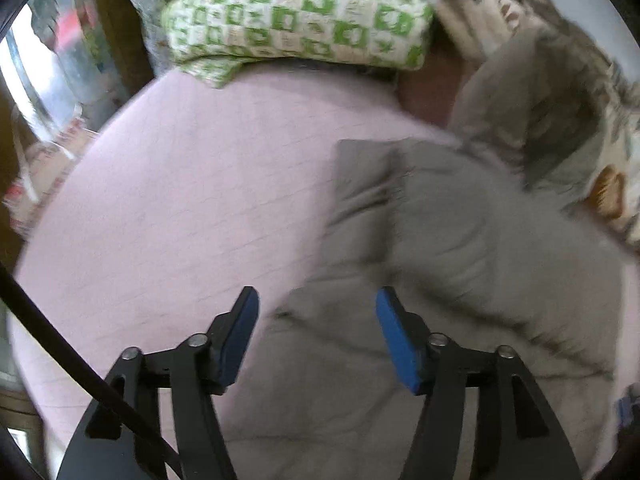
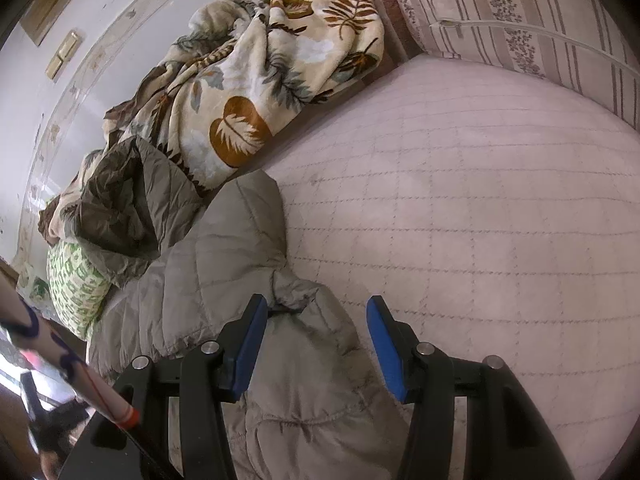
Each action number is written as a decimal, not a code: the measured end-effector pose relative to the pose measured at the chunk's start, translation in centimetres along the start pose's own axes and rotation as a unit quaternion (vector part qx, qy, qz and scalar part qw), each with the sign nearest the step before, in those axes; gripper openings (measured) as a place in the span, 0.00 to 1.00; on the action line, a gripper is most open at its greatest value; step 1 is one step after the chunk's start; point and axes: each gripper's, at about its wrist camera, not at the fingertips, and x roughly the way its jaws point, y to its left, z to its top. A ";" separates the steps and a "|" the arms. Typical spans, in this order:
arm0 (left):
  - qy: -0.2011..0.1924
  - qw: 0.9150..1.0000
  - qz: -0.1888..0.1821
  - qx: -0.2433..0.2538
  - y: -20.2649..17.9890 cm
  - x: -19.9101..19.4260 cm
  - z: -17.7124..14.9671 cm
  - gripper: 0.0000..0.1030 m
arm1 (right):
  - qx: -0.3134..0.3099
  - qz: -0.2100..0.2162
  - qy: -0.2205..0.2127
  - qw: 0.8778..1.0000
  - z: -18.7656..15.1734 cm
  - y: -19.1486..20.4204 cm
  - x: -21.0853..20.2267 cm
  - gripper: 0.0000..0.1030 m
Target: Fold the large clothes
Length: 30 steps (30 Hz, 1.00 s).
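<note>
Here, from the left wrist, we see the left gripper (image 1: 316, 304) spread wide and holding nothing, hovering over the grey jacket (image 1: 440, 260) that lies crumpled on the pink bed cover (image 1: 180, 184). A green pillow (image 1: 296, 16) sits beyond it. From the right wrist, we see the right gripper (image 2: 316, 316) equally wide apart and empty, above the jacket's edge (image 2: 304, 380). A leaf-print blanket (image 2: 260, 80) lies heaped behind, and a striped pillow (image 2: 520, 20) rests at the far edge.
</note>
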 end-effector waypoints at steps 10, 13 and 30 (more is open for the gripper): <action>0.054 0.998 -0.041 -0.011 -4.1 3.8 1.1 0.43 | -0.015 -0.007 0.010 1.000 -0.3 0.7 0.9 0.56; 0.037 0.999 -0.028 0.009 -4.1 3.4 0.8 0.27 | -0.021 -0.010 0.015 1.000 -0.4 1.0 1.2 0.56; -0.039 0.998 -0.003 0.046 -0.7 -5.9 -7.4 0.50 | -0.086 -0.055 0.002 0.995 -2.0 3.6 1.8 0.58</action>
